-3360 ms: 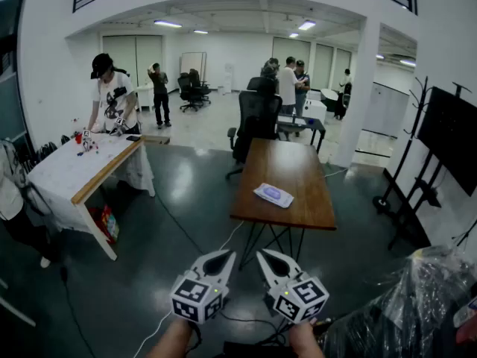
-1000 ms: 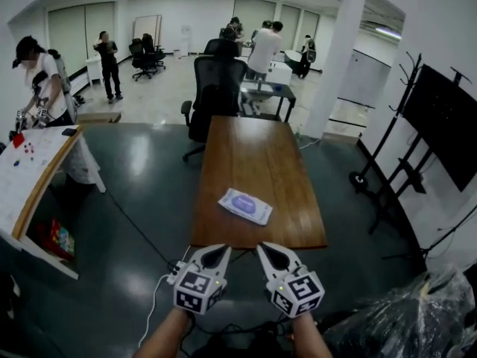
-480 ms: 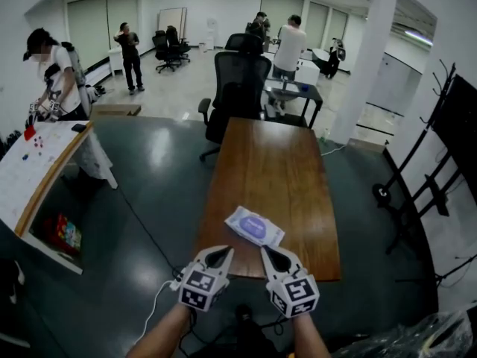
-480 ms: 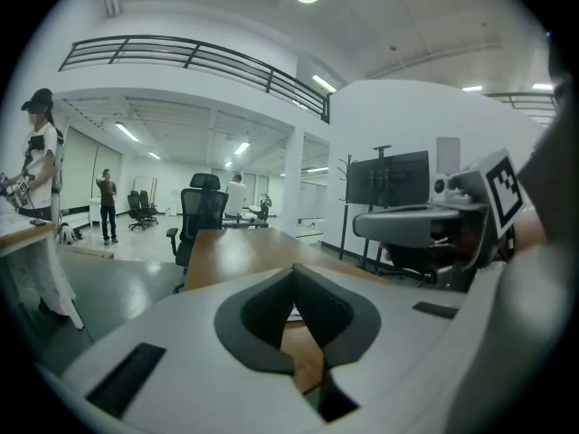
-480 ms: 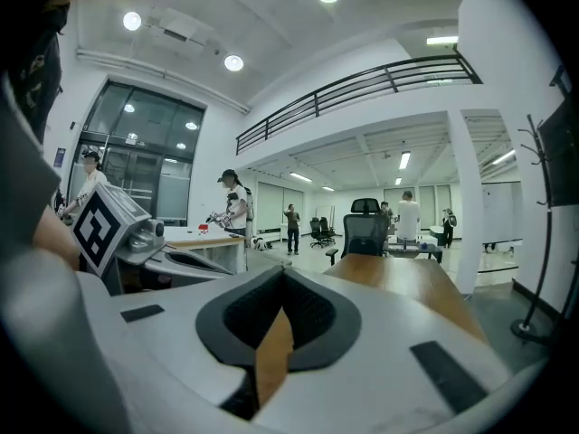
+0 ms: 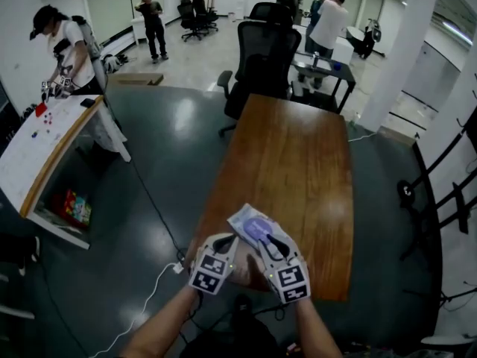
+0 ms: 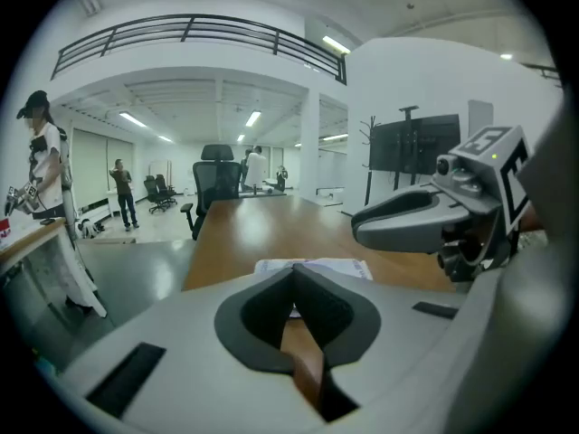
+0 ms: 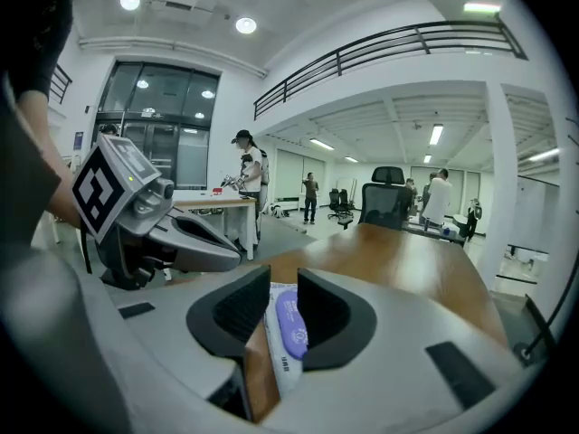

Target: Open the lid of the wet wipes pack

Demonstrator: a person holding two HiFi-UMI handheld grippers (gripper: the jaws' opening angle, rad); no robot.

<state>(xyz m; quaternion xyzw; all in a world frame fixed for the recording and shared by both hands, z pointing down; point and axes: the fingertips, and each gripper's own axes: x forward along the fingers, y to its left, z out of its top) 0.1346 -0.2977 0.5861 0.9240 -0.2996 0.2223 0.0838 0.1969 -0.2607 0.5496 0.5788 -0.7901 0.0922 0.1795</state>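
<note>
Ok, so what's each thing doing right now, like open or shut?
Wipes pack, lying flat on the table.
Lid, shut.
Left gripper, shut, nothing in it.
Right gripper, open; jaws have just been opening, pack shows in the gap, not pinched.
Chair, empty, at the table's far end.

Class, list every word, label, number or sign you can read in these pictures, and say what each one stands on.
No text can be read as words.
Wet wipes pack: print on its purple lid and wrapper, too small and blurred to read.
Marker cubes on the left hand-held gripper and right hand-held gripper (jaws just opening, pack in the gap, not pinched): black-and-white square patterns, no letters.
</note>
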